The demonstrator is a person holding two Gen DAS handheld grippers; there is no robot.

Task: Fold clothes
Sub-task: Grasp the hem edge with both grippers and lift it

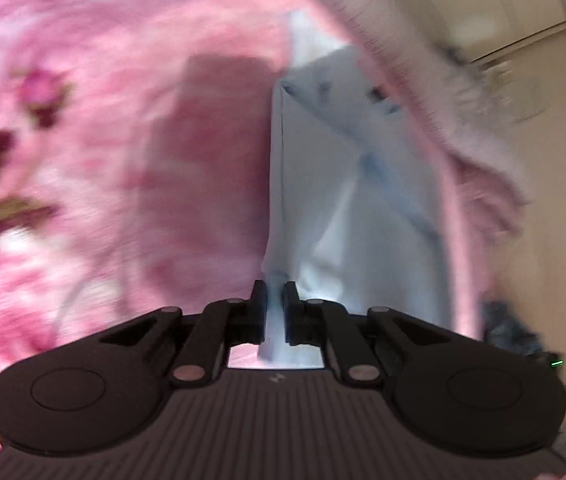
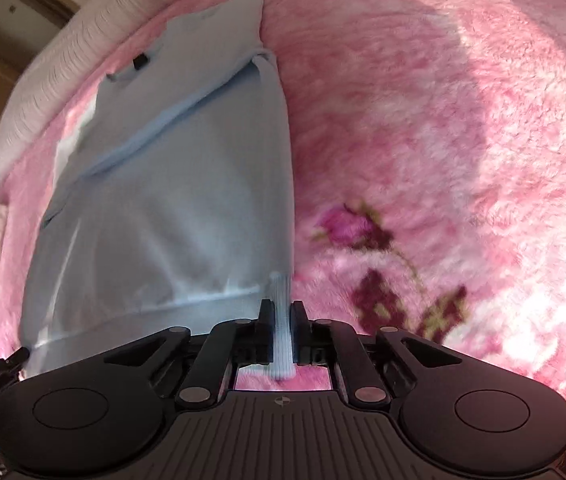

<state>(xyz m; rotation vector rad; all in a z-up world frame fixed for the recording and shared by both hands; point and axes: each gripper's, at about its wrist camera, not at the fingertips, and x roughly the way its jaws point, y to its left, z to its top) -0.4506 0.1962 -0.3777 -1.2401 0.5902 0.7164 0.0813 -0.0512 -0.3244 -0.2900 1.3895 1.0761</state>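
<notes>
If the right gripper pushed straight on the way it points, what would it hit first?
Probably the light blue top itself: the right gripper is shut on its ribbed hem, and more cloth lies just ahead. The pink blanket lies underneath. Depth is unclear.

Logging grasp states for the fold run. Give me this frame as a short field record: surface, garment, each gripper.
surface: pink floral blanket
garment: light blue sweater, lying partly folded on the blanket, neck end far from the grippers
left gripper: jaws shut on a pinch of the sweater's fabric
right gripper: jaws shut on the sweater's ribbed hem
view quality: left wrist view blurred; right wrist view clearer
</notes>
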